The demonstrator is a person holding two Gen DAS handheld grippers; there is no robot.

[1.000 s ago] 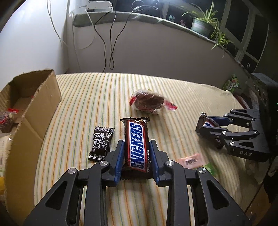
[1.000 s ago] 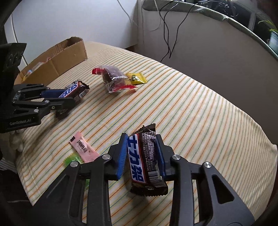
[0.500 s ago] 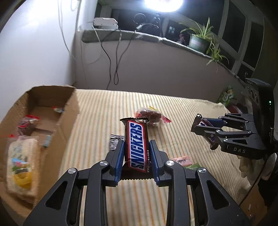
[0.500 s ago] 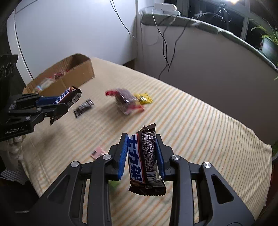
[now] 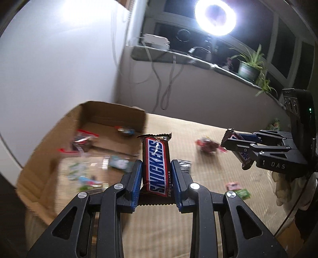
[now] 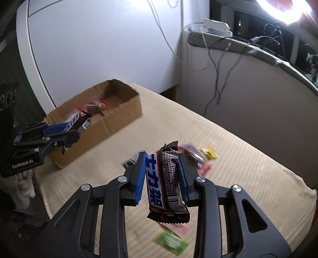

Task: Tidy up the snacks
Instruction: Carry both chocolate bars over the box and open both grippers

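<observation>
My left gripper is shut on a brown Snickers bar, held in the air beside the open cardboard box that has several snack packets inside. In the right wrist view that same left gripper hovers with the Snickers bar over the box's near wall. My right gripper is shut on a dark bar with blue lettering, lifted above the striped bed cover. From the left wrist view the right gripper hangs at the right, the bar's ends sticking out.
Loose snacks lie on the bed: a red-wrapped one, a black packet, a pink one, a green one and a yellow one. Cables hang down the wall. A bright ring lamp glares above the sill.
Both grippers have risen and swung left toward the cardboard box, each still gripping its bar. The box now fills more of both views and the loose snacks have dropped away below.
</observation>
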